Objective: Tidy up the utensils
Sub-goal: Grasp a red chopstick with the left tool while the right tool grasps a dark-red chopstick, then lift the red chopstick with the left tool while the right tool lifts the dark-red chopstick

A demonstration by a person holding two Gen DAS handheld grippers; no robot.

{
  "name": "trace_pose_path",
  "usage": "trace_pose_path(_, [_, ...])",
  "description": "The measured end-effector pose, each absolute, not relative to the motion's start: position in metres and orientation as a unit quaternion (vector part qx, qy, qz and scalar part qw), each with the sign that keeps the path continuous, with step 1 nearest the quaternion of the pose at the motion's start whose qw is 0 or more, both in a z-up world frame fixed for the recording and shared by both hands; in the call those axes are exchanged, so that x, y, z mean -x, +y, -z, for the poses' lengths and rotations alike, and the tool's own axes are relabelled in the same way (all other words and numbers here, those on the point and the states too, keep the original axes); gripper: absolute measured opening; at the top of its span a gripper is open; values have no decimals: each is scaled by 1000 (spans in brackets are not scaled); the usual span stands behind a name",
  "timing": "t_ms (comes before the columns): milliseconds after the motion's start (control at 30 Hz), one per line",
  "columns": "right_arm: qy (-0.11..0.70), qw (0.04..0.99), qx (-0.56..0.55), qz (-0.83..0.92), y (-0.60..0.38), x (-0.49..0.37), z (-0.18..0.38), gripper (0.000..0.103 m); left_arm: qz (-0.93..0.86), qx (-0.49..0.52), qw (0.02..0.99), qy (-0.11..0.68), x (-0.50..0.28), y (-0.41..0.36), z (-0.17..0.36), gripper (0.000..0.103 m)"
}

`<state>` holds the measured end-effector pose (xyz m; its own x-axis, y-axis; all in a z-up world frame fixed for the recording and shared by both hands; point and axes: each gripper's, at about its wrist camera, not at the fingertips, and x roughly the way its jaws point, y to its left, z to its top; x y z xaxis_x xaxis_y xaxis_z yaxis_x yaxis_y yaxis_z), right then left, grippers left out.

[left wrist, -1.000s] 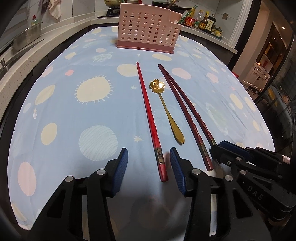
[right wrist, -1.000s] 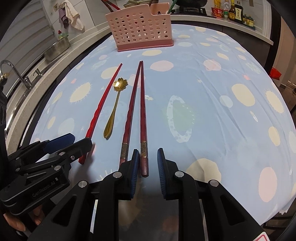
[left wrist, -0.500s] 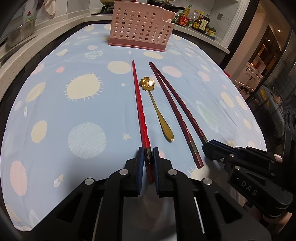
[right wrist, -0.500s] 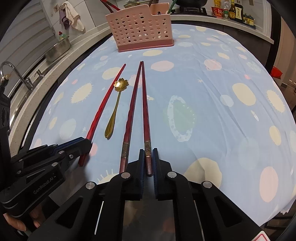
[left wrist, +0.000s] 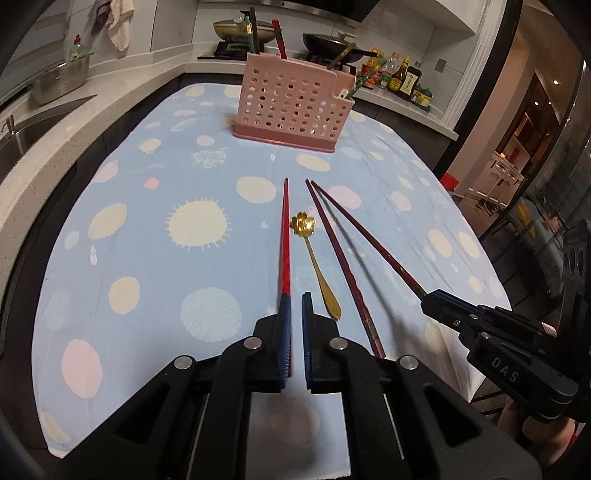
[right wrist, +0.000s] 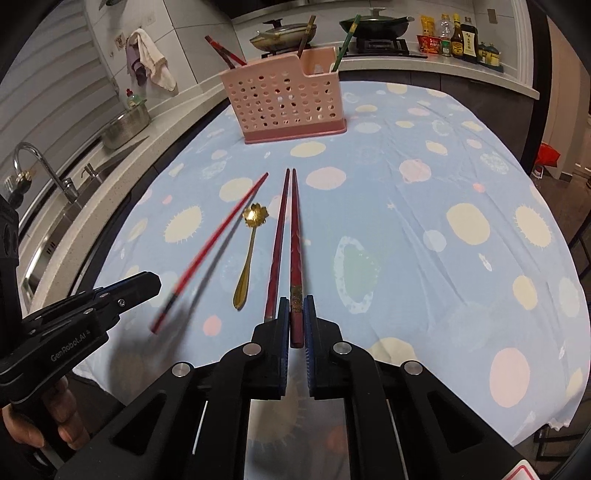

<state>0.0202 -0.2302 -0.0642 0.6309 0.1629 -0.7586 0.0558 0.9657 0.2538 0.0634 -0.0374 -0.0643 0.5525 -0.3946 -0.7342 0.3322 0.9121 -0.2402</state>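
My left gripper (left wrist: 294,300) is shut on the thick end of a bright red chopstick (left wrist: 284,236) and holds it lifted off the cloth; it also shows in the right wrist view (right wrist: 218,232). My right gripper (right wrist: 295,303) is shut on a dark red chopstick (right wrist: 295,236), also raised; it shows in the left wrist view (left wrist: 369,242). A second dark red chopstick (left wrist: 340,258) and a gold flower-bowl spoon (left wrist: 314,258) lie on the cloth between them. The pink perforated utensil holder (left wrist: 291,107) stands at the far end of the table.
The table carries a blue cloth with pale dots (left wrist: 147,240). The holder has several chopsticks standing in it. A sink and faucet (right wrist: 33,173) are on the left counter. Pans (right wrist: 373,24) and sauce bottles (right wrist: 461,38) are on the back counter.
Both grippers closed on their chopsticks, then lifted them off the cloth. Both cameras have risen and tilted up, so the holder and back counter show more fully.
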Motion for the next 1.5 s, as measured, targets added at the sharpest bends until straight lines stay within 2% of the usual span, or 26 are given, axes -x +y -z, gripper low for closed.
trace_pose_path(200, [384, 912, -141, -23, -244, -25, 25, 7, 208, 47, 894, 395, -70, -30, 32, 6])
trace_pose_path(367, [384, 912, -141, -21, -246, -28, 26, 7, 209, 40, 883, 418, -73, -33, 50, 10])
trace_pose_path(433, [395, 907, -146, -22, -245, -27, 35, 7, 212, 39, 873, 438, -74, -36, 68, 21])
trace_pose_path(533, [407, 901, -150, -25, -242, -25, 45, 7, 214, 37, 859, 463, -74, -40, 92, 31])
trace_pose_path(867, [416, 896, -153, -25, -241, -24, 51, 7, 213, 28, 846, 489, -71, -44, 121, 28])
trace_pose_path(1133, [418, 895, -153, -26, -239, -24, 52, 7, 206, 46, 847, 487, -75, -37, 124, 7])
trace_pose_path(1333, [413, 898, -152, -28, -238, -23, 48, 7, 206, 41, 848, 486, -73, -38, 118, 7])
trace_pose_path(1500, [395, 906, -150, -29, -242, -21, 31, 7, 211, 57, 862, 457, -72, -31, 82, 7])
